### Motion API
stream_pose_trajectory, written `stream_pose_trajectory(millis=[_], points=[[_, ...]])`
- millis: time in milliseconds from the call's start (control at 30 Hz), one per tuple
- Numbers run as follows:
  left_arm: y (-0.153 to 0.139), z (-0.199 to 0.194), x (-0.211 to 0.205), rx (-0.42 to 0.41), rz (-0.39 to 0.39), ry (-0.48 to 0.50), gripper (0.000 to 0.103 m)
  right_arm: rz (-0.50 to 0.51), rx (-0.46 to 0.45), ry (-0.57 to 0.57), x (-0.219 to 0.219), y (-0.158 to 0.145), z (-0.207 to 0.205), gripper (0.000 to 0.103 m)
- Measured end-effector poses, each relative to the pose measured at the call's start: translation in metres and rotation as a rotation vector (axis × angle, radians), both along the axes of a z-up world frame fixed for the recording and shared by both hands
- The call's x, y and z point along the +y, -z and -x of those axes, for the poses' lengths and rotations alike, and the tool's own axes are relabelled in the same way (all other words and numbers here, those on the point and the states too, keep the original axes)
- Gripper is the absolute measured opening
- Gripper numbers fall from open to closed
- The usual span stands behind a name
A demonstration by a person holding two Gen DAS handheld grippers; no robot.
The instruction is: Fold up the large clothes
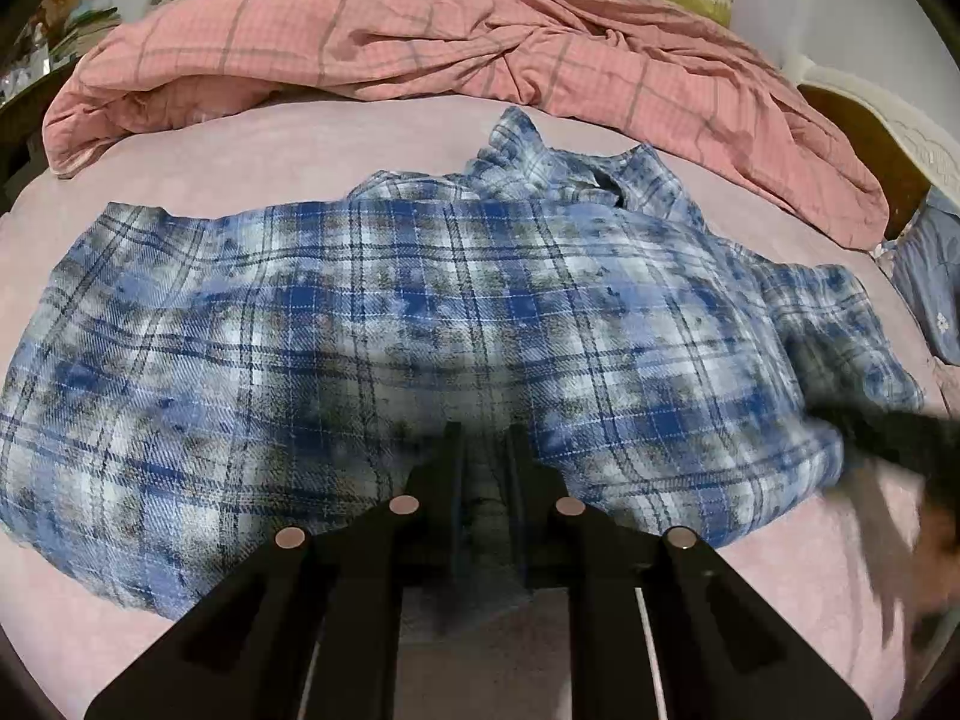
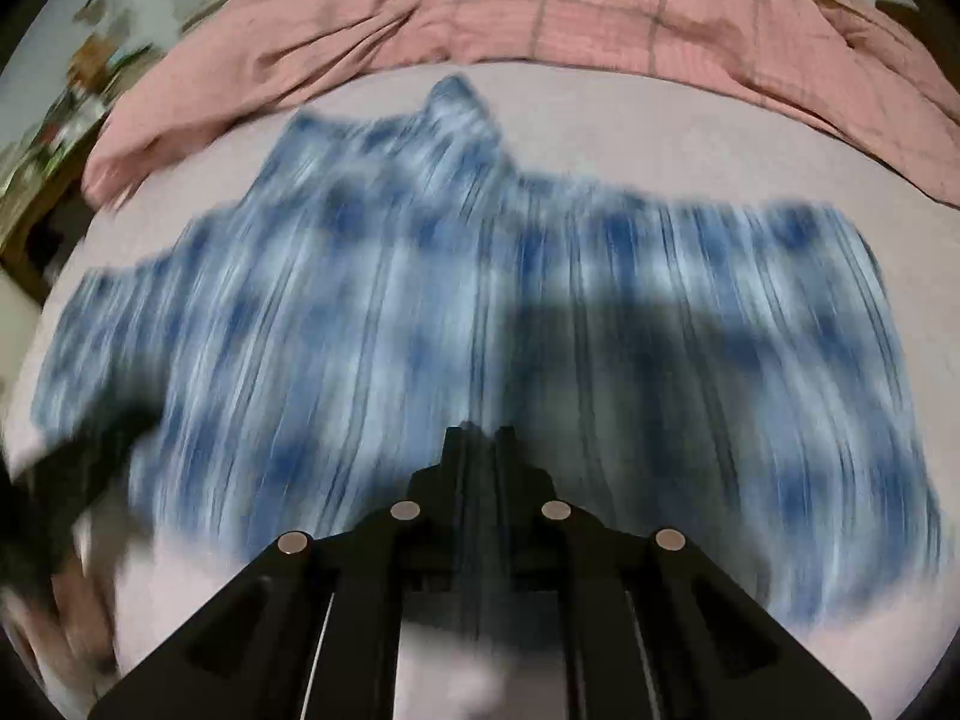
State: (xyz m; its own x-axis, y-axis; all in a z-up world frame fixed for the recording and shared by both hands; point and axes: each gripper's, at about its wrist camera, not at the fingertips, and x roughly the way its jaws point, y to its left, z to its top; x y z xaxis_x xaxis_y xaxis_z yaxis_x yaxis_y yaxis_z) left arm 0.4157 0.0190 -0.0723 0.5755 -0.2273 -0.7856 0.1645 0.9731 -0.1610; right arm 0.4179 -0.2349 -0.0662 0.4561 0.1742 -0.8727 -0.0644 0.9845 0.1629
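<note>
A blue and white plaid shirt [image 1: 420, 312] lies spread on the pink bed sheet [image 1: 198, 156], its collar toward the far side. My left gripper [image 1: 485, 438] is shut on a fold of the shirt's near edge, with cloth between its fingers. The right gripper shows as a dark blur at the right edge of the left wrist view [image 1: 900, 438]. In the right wrist view the shirt [image 2: 480, 300] is heavily motion-blurred. My right gripper [image 2: 480, 438] has its fingers nearly together over the shirt's near edge, with blurred cloth between them. The left gripper shows as a blur at the lower left [image 2: 78, 456].
A rumpled pink checked quilt [image 1: 420, 36] is heaped along the far side of the bed, also in the right wrist view [image 2: 540, 6]. A blue-grey pillow [image 1: 930, 282] lies at the right edge. Furniture and clutter stand beyond the bed's left side [image 2: 66, 138].
</note>
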Motion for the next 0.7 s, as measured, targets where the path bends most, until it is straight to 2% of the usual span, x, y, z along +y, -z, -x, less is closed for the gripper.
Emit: stream_pose_trajectory(millis=[100,200,267,367,400,433,500,567,667,700], points=[[0.0,0.001,-0.001,-0.003,-0.004,0.0,0.013,0.016,-0.03,-0.016,0.0,-0.003,0.043,0.01],[0.001,0.002,0.0,-0.005,-0.005,0.0,0.013,-0.019,-0.041,0.003,-0.009,-0.011,0.066,0.012],[0.001,0.001,0.0,-0.004,-0.003,-0.001,0.013,-0.085,-0.095,0.067,-0.028,-0.02,0.083,0.021],[0.0,0.002,0.0,-0.001,0.006,-0.002,0.013,-0.223,-0.149,0.252,-0.069,-0.021,0.103,0.042],[0.0,0.002,0.0,-0.001,0.008,-0.003,0.013,-0.281,-0.163,0.315,-0.086,-0.017,0.107,0.059],[0.0,0.002,-0.001,-0.001,0.01,-0.003,0.013,-0.301,-0.169,0.37,-0.1,-0.013,0.109,0.068],[0.0,0.002,-0.001,-0.002,0.009,-0.003,0.013,-0.283,-0.176,0.5,-0.126,-0.003,0.106,0.068],[-0.001,0.003,0.0,-0.01,0.014,0.002,0.013,-0.208,-0.2,0.632,-0.146,0.005,0.105,0.069],[-0.007,0.006,0.002,-0.032,0.045,0.015,0.015,-0.297,-0.192,0.657,-0.165,0.018,0.089,0.069],[-0.012,0.007,0.004,-0.046,0.054,0.017,0.017,-0.292,-0.204,0.651,-0.164,0.017,0.086,0.069]])
